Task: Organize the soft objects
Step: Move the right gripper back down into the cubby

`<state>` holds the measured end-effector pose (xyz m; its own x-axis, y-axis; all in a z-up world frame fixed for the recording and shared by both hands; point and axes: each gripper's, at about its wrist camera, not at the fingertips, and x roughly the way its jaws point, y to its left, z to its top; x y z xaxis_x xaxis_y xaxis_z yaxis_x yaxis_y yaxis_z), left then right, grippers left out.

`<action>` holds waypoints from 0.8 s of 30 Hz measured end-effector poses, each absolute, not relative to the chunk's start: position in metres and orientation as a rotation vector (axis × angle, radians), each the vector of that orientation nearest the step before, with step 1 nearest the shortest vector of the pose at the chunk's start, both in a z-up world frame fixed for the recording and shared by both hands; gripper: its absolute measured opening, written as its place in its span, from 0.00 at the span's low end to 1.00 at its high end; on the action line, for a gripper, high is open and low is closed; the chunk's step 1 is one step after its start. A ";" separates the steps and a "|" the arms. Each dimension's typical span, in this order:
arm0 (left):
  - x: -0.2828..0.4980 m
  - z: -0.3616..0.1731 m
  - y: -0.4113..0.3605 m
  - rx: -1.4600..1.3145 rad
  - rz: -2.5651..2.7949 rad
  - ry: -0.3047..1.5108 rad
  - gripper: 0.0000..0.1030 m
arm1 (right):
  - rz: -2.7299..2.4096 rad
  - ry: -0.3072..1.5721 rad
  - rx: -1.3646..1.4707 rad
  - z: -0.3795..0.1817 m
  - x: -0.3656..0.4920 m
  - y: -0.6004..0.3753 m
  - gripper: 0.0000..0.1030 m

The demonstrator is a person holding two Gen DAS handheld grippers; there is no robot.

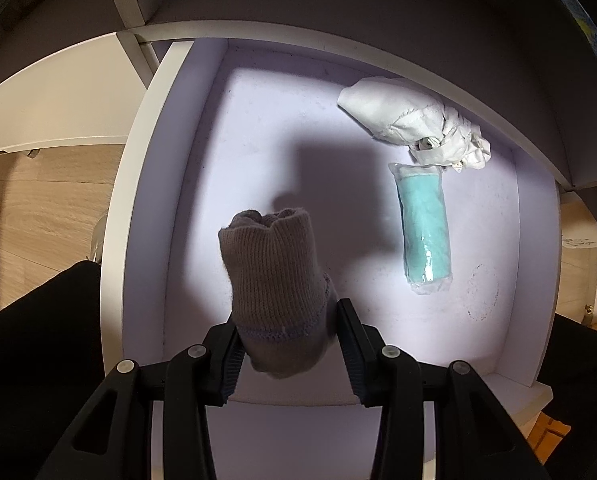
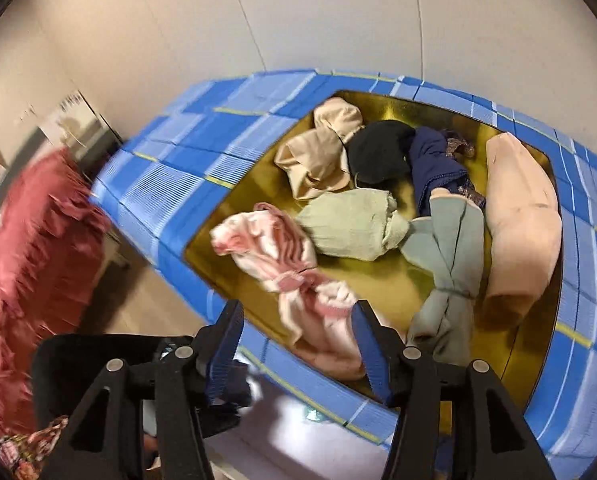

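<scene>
My left gripper (image 1: 288,320) points down into a white drawer (image 1: 146,208) and is shut on a grey-purple knitted sock (image 1: 274,272), rolled into a bundle that hangs above the drawer floor. On that floor lie a crumpled white cloth (image 1: 402,120) and a turquoise cloth in a clear bag (image 1: 424,224). My right gripper (image 2: 298,308) stands open over the near edge of a blue checked box (image 2: 202,148) with a gold lining. A pink-and-white cloth (image 2: 274,252) lies in the box just beyond the fingertips, untouched by the pads.
The box also holds a pale green bundle (image 2: 350,224), a beige cloth (image 2: 322,152), a black item (image 2: 378,152), a navy cloth (image 2: 438,164), a grey-green cloth (image 2: 450,264) and a peach cushion (image 2: 522,216). A red fluffy throw (image 2: 30,248) lies left of it.
</scene>
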<state>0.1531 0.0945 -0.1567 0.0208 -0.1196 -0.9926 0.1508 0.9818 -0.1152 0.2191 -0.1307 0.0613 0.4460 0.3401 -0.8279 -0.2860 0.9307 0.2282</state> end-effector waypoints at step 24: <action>0.148 -0.167 0.087 0.087 -0.211 1.530 0.42 | 0.319 1.319 -0.019 -0.097 0.092 -0.144 0.65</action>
<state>0.1475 0.0871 -0.1675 0.0265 -0.0816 -0.9963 0.1908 0.9787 -0.0751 0.0922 -0.1441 -0.0971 0.2125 0.2188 -0.9524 -0.2404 0.9564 0.1661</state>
